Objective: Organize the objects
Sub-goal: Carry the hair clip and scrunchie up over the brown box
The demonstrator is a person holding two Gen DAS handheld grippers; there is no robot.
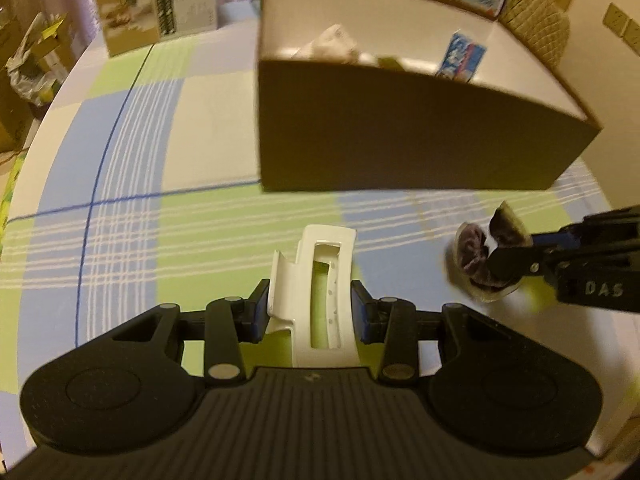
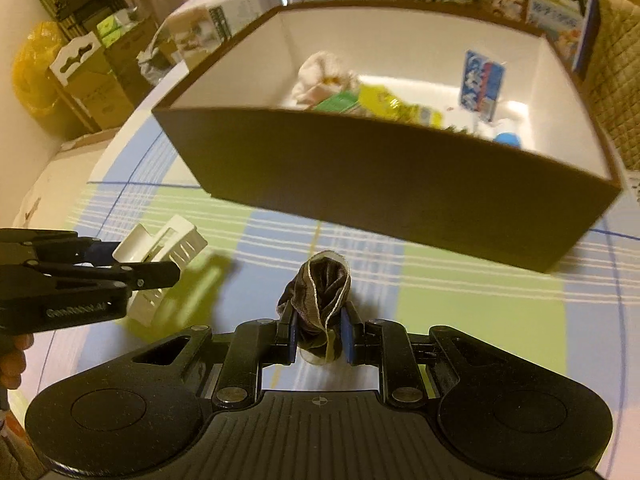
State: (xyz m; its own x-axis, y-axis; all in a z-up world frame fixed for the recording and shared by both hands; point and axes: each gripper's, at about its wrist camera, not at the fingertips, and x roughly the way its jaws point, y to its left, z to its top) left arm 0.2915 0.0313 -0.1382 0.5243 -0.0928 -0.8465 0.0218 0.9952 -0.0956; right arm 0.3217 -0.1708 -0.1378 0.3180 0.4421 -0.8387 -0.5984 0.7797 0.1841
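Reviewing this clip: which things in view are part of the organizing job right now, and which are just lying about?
In the job:
- white hair claw clip, held in the left gripper
- dark scrunchie, held in the right gripper
- brown open box, already holding small items

Lying about:
- printed carton at the table's far edge
- cardboard boxes off the table

In the left wrist view the near wall of the brown box (image 1: 400, 132) hides most of its contents, and the right tool (image 1: 516, 258) is cut off by the picture's right edge. The dark bundle (image 1: 476, 256) it grips is blurred. In the right wrist view the left tool (image 2: 160, 264) covers part of the white clip (image 2: 176, 240), and the box contents (image 2: 384, 104) are too blurred to identify.
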